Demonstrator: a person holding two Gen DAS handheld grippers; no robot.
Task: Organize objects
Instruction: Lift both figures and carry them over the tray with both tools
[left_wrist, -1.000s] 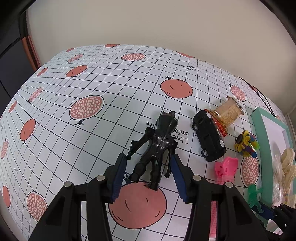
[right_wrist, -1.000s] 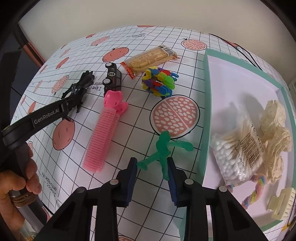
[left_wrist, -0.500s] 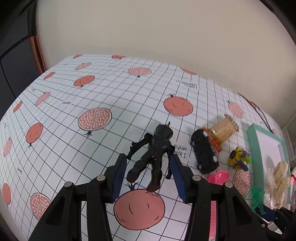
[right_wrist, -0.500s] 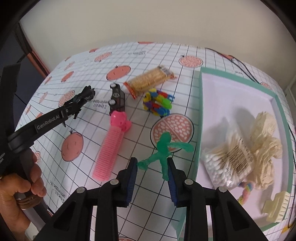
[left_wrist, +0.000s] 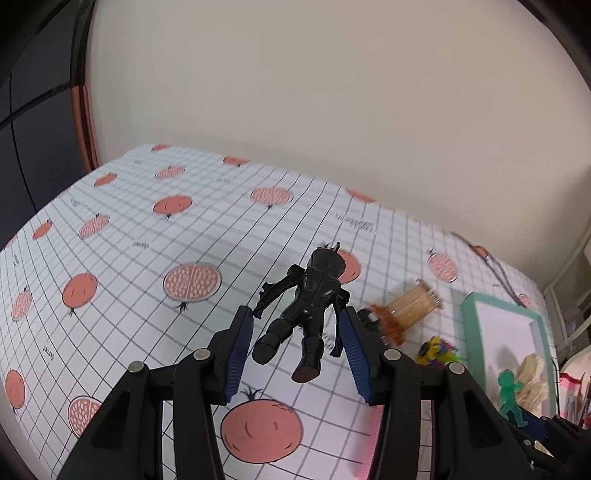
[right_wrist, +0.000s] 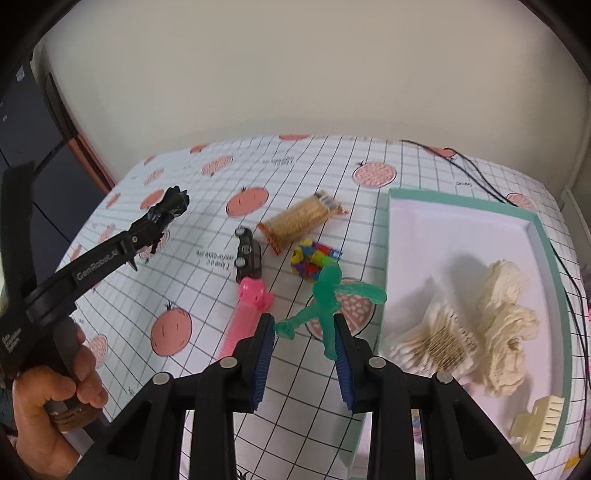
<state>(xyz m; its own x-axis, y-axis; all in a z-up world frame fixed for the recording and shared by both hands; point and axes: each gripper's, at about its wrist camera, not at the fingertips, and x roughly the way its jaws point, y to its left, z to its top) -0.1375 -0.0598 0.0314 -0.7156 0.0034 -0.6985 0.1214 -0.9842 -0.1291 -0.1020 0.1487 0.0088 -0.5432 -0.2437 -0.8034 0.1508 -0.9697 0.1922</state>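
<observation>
A black toy figure (left_wrist: 314, 299) hangs above the tablecloth, with my left gripper (left_wrist: 297, 347) shut on it; its arms touch the blue pads and its legs dangle toward the camera. A green toy figure (right_wrist: 328, 295) is held off the table in my right gripper (right_wrist: 304, 339), which is shut on its legs. From the right wrist view, the left gripper (right_wrist: 155, 229) shows at the left with the black figure (right_wrist: 171, 206) at its tip. The green figure (left_wrist: 509, 395) also shows at the lower right of the left wrist view.
A teal-rimmed tray (right_wrist: 458, 197) at the right holds a cotton swab bag (right_wrist: 436, 339), a cream fluffy item (right_wrist: 506, 314) and a hair claw (right_wrist: 541, 424). On the cloth lie a black toy car (right_wrist: 248, 254), a cracker packet (right_wrist: 299, 223), colourful links (right_wrist: 312, 258) and a pink comb (right_wrist: 243, 314). A hand (right_wrist: 55, 398) grips the left handle.
Both grippers have risen from the table, each carrying its figure up. The black figure and the green figure now hang well above the cloth.
</observation>
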